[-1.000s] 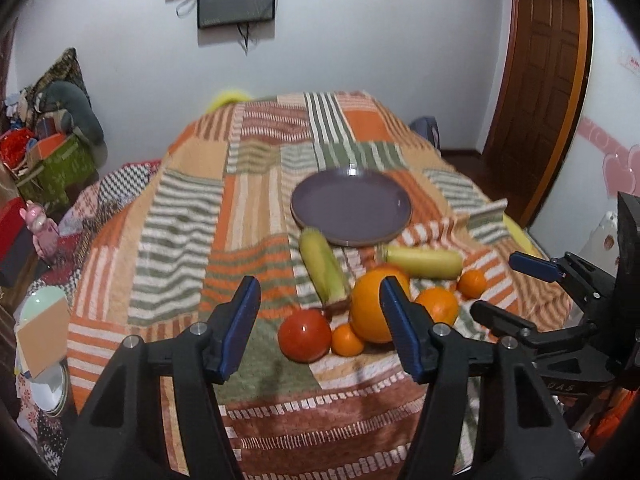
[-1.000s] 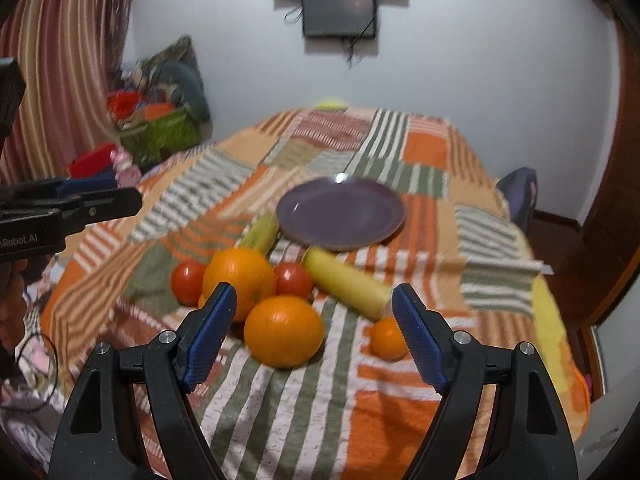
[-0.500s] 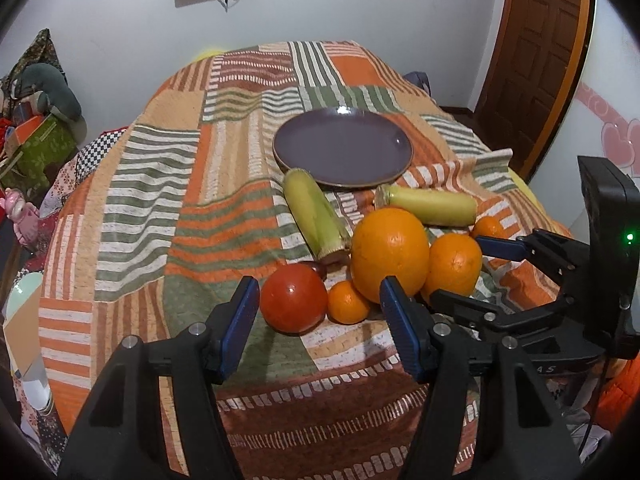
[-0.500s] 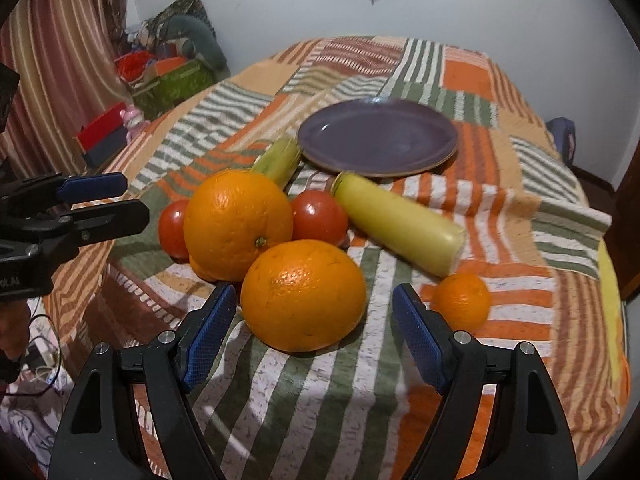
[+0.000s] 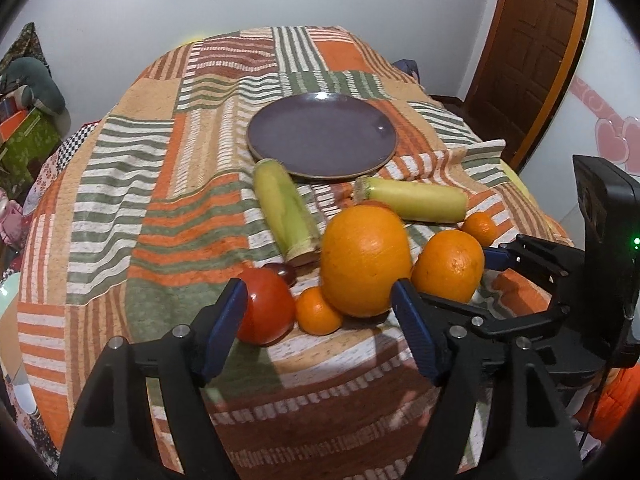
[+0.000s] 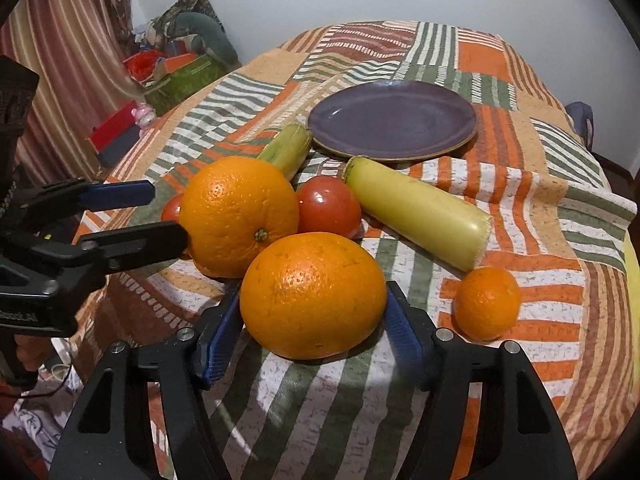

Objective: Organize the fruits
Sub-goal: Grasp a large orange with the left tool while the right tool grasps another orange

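So far nothing sits on your purple plate (image 6: 394, 128); every fruit lies on the bed quilt (image 5: 160, 208) before it. Your right claw (image 6: 312, 334) brackets the near orange (image 6: 314, 294), jaws apart; your left claw (image 5: 320, 316) gapes near the tomato (image 5: 266, 306).

Lighting: even, fairly bright indoor light from above; soft shadows under the large orange (image 6: 314, 294) and hand-held gripper fingers (image 5: 224, 326); small highlights on the purple plate (image 5: 322, 140) and tomato (image 6: 328, 206). Quality: strong fisheye bending, black vignetted corners; centre sharp, edges soft.
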The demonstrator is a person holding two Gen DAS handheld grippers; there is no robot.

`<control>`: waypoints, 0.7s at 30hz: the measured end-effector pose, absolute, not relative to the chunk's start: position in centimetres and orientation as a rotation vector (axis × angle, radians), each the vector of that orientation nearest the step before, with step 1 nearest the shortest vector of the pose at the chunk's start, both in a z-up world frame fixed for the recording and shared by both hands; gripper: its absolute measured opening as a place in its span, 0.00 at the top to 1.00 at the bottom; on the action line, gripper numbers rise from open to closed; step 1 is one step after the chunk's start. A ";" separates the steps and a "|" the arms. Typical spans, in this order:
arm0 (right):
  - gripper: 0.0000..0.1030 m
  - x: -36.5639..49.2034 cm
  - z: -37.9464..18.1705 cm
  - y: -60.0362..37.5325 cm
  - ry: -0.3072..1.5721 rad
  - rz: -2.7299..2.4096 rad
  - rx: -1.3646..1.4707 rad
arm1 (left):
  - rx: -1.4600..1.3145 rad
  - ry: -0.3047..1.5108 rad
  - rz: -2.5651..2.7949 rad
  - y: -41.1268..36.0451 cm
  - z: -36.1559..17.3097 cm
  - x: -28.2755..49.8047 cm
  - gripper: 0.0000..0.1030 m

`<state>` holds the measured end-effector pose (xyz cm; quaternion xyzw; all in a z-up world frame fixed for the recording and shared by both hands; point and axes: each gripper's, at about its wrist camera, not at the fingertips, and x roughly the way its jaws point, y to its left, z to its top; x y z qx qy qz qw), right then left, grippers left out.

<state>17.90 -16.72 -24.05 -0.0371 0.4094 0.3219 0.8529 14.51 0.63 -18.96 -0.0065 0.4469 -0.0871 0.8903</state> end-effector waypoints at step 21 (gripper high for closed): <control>0.38 18.2 -22.3 -20.9 0.806 0.563 -0.032 | 0.004 0.968 -0.186 -2.7 -21.1 17.9 0.45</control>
